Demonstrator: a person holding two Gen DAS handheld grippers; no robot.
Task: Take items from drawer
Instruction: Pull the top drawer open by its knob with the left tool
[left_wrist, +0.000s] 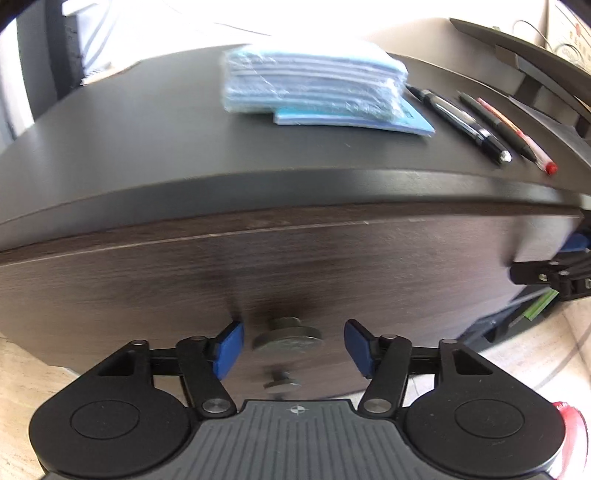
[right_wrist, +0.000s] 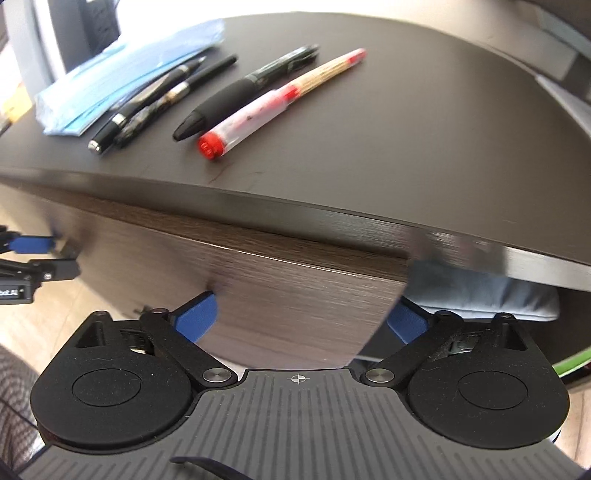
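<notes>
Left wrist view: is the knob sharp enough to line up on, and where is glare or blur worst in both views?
Left wrist: knob slightly soft but readable; window glare washes out above the blue booklets. Right wrist: motion blur smears the drawer front; pens sharper.

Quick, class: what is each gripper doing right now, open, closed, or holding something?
Left gripper: open, fingers either side of the drawer knob, not clamped on it.
Right gripper: open, holding nothing, fingers straddling the drawer front's corner.
</notes>
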